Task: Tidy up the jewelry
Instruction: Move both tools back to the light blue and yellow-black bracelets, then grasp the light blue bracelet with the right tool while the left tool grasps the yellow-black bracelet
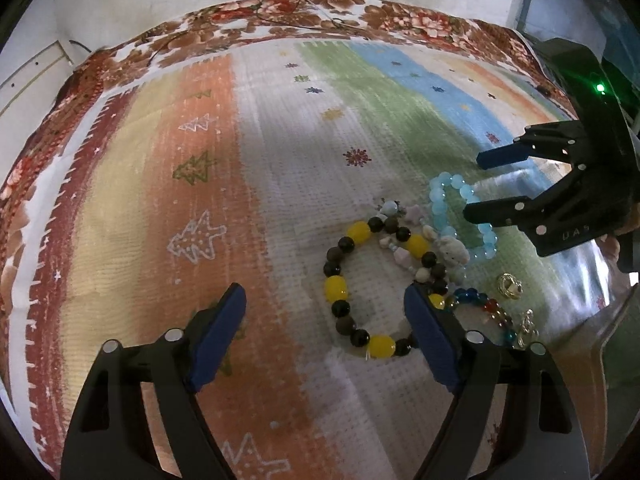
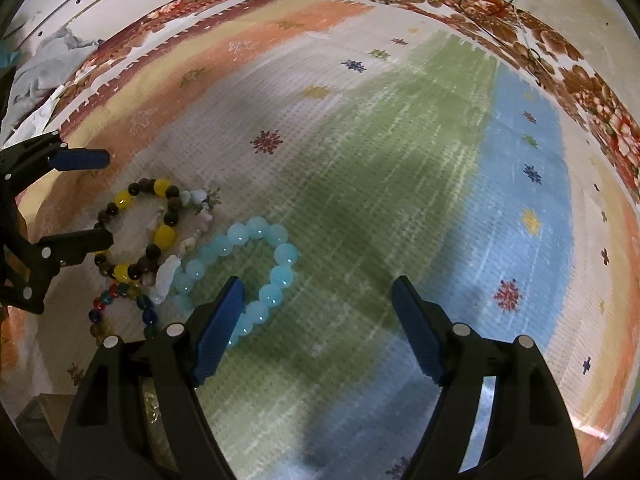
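Behind the spread left gripper (image 1: 325, 312), the multicolored bracelet (image 1: 484, 308) is half hidden; right gripper (image 2: 318, 300) gapes.

Both views are fisheye, each looking forward and steeply down along its own fingers at a striped mat (image 1: 280, 168) from close above.

The left wrist view has its blue-padded fingers (image 1: 222, 332) at the bottom of the frame; a pile of beaded bracelets (image 1: 372, 280) lies just ahead of the right-hand finger, and the right gripper (image 1: 476, 184) enters from the right edge.

The right wrist view sees the same bracelets (image 2: 160, 240) ahead and left of its left-hand finger (image 2: 218, 328), with the left gripper (image 2: 108, 196) at the left edge.

The shared ground is that pile and the mat (image 2: 400, 160) around it.
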